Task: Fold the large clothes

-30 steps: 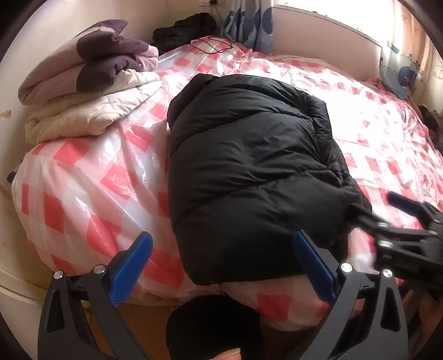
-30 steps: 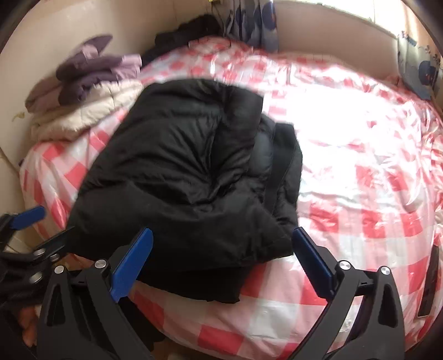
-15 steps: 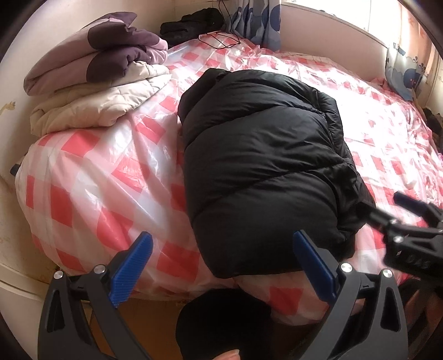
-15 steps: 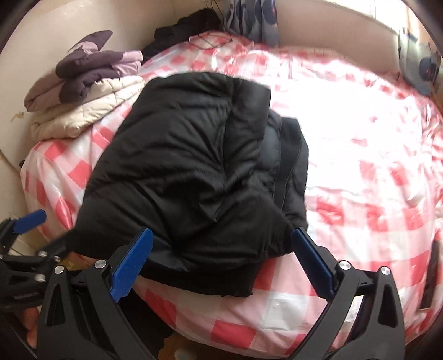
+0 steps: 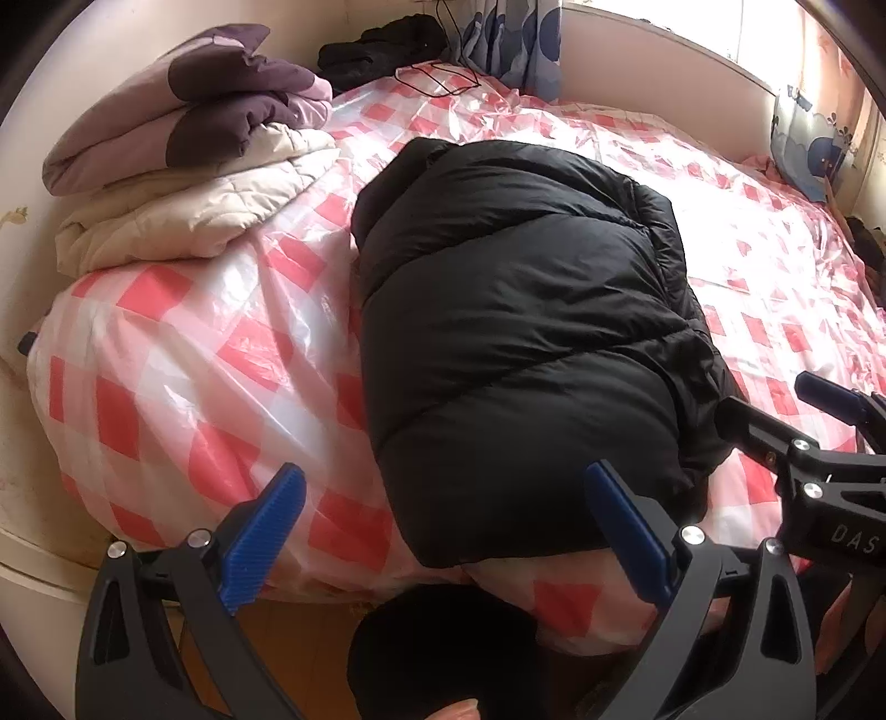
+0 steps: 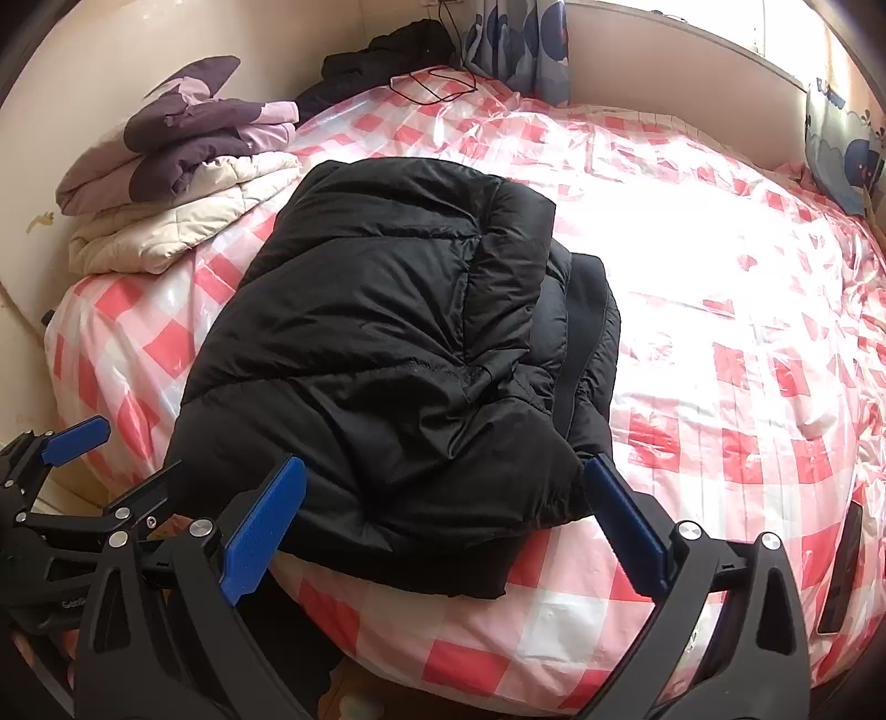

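A black puffer jacket (image 5: 515, 343) lies folded into a thick bundle on the bed's near edge; it also shows in the right wrist view (image 6: 387, 360). My left gripper (image 5: 443, 531) is open and empty, hovering just off the bed's edge before the jacket's near end. My right gripper (image 6: 443, 526) is open and empty, close to the jacket's near hem. The right gripper also shows at the right of the left wrist view (image 5: 786, 421), and the left gripper at the lower left of the right wrist view (image 6: 99, 471).
The bed (image 5: 183, 387) has a red-and-white checked cover under clear plastic. Folded quilts, purple over cream (image 5: 183, 149), are stacked at the far left corner. Dark clothes (image 6: 382, 50) and a cable lie by the curtain. A dark phone-like slab (image 6: 841, 570) lies at the bed's right edge.
Both grippers have drawn back slightly from the jacket and stayed open. The jacket lies still in the same folded shape.
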`<action>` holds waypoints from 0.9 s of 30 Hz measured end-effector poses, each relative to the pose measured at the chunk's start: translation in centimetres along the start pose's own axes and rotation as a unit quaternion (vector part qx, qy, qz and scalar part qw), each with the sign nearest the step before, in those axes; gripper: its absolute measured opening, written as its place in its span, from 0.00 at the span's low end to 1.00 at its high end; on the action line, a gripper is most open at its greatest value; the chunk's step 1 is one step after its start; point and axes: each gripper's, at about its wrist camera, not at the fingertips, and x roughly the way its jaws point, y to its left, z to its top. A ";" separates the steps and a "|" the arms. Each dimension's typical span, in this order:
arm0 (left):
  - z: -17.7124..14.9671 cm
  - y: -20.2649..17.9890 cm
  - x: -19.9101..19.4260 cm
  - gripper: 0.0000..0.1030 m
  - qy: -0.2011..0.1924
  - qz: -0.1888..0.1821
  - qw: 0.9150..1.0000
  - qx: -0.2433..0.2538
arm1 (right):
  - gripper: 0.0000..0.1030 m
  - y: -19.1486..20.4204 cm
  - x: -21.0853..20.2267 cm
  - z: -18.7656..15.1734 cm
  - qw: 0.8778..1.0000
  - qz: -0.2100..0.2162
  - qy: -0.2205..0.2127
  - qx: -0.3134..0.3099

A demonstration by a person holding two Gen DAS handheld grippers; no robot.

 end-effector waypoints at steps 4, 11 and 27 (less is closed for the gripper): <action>0.0 0.2 0.3 0.94 0.007 -0.003 1.000 -0.007 | 0.94 0.0 0.5 -0.1 1.000 0.002 0.008 0.002; -0.1 0.1 0.0 0.94 0.005 0.000 1.000 -0.003 | 0.94 0.0 0.6 -0.3 1.000 0.001 0.010 0.004; 0.0 0.1 -0.4 0.94 0.003 -0.004 1.000 -0.006 | 0.94 -0.6 0.7 -0.7 1.000 0.009 0.016 0.015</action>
